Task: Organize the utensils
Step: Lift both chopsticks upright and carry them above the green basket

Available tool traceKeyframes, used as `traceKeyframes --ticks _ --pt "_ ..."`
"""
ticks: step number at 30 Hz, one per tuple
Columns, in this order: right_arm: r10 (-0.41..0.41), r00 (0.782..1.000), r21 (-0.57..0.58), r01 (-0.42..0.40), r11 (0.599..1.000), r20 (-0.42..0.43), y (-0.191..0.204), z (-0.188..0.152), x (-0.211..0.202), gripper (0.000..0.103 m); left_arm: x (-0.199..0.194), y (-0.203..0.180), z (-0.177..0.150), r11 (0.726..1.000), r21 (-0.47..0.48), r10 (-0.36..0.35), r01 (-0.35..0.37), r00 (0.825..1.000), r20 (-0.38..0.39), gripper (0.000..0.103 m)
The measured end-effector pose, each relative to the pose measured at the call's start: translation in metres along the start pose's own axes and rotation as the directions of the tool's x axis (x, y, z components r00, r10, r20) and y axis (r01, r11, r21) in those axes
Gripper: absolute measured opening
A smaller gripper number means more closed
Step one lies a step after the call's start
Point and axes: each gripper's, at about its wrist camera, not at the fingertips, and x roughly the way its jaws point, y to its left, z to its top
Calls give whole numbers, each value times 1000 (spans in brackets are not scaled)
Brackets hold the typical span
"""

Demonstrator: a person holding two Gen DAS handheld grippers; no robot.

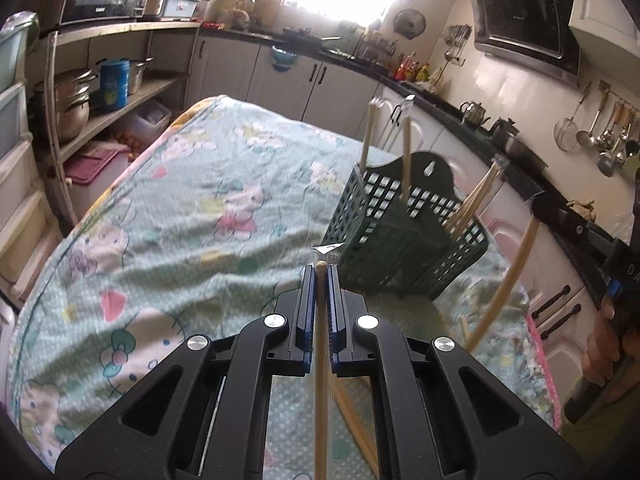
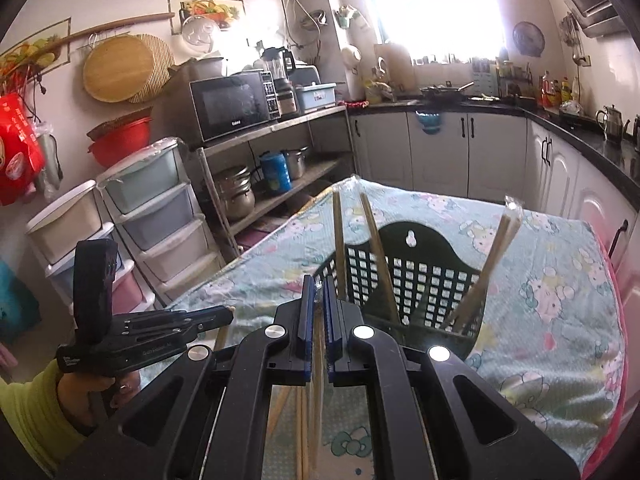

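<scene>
Now left tongs point(image 1: 321, 270) clamp single chopstick point(image 1: 320, 360), long axis along fingers, tip poking forward toward green basket point(image 1: 404, 232). Right tongs point(image 2: 317, 282) pinch wrapped chopsticks point(image 2: 316, 400) likewise, lengthwise. Basket stands on cloth-covered desk point(image 1: 180, 208), more chopsticks point(image 2: 492, 264) upright inside, leaning outward.

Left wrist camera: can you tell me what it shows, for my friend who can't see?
The left gripper is shut on a wooden chopstick above a cartoon-print tablecloth. A green basket ahead holds more chopsticks.
</scene>
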Motion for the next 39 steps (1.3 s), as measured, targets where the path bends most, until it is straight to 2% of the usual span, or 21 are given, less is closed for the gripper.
traceKeyframes --ticks 14,27,39 --pt "-20 997 -13 21 1000 78 0 29 -22 5 -11 -28 43 997 61 -47 43 997 66 1" --pt "-62 987 -10 64 998 150 -13 66 -40 5 -28 -63 105 986 138 -109 89 983 149 1" --pt "-100 973 -4 103 995 210 -26 96 -48 5 -35 -90 156 980 190 -108 62 963 246 1"
